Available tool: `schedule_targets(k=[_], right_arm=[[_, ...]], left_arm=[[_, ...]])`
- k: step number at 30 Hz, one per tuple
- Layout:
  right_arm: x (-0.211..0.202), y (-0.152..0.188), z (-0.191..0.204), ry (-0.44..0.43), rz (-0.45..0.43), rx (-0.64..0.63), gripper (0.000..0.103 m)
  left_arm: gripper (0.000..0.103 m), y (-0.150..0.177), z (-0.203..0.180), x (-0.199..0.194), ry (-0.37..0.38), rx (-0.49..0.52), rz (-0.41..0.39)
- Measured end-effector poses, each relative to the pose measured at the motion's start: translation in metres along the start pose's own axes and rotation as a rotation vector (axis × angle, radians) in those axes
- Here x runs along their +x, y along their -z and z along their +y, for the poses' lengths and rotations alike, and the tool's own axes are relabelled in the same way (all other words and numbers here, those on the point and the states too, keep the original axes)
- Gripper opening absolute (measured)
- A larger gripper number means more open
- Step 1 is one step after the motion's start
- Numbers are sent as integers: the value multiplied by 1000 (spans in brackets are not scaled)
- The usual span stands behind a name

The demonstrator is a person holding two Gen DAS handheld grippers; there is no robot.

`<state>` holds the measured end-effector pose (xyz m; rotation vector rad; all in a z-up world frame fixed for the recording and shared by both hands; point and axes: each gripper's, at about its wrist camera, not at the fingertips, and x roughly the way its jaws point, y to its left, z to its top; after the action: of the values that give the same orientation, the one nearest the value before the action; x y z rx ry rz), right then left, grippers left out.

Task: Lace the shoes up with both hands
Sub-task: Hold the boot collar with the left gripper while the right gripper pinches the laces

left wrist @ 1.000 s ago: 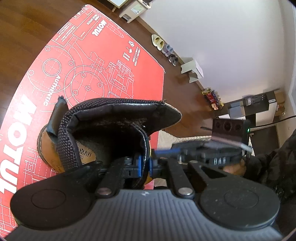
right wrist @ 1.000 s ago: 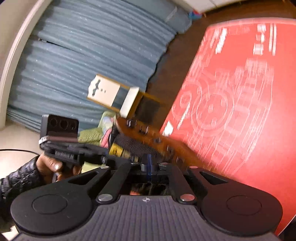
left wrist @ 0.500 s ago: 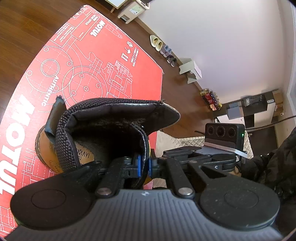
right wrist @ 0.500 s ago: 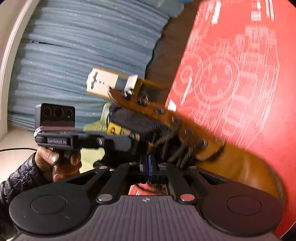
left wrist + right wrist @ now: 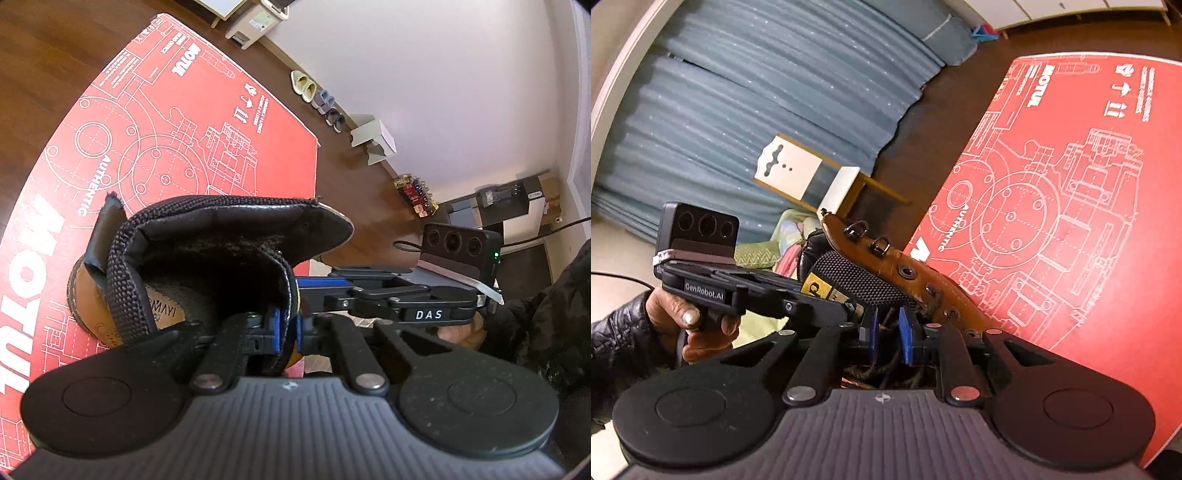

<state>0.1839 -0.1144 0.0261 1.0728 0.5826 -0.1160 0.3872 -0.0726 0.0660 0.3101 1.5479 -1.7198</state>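
1. Boot (image 5: 207, 258) sits on red mat (image 5: 155, 140), heel end at 6 o'clock in L view. Keep it steady w/ L gripper (image 5: 287, 328), pads clamped on collar (image 5: 288, 280).
2. R gripper (image 5: 888, 336) jaws opening over laces (image 5: 886, 369), nothing pinched. Likely next: re-grip one strand.
3. Both grippers tilt downward, R one entering L view from 3 o'clock.

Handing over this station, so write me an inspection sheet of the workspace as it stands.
Surface: red Motul cardboard sheet on dark wood floor.
Job's things: tan boot on the sheet; dark lace loose.
Clutter: slippers by the wall.
Grippers: left tongs clamped on the boot's black collar; right tongs opening, lace between them.
Cables: black cable along the far wall.
Surroundings: stacked blue mats, small wooden chair.
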Motion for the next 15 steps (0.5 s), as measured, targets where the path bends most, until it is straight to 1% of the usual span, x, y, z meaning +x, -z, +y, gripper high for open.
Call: schedule_targets(k=[4,7,11,15], right_arm=[[5,0,-1,-11,-7,22,19],[6,-3,-6,-17,-21,38,17],[7,-5,-15,-49,-15,70,17],[11,-5,-21,-92,1,108,11]], left_arm=[[5,4,1,-1,23,18,-15],[4,4,1,-2,22,27,-23],[5,5,0,-2,18,29,-23],[5,5,0,-2,14,21,-26]])
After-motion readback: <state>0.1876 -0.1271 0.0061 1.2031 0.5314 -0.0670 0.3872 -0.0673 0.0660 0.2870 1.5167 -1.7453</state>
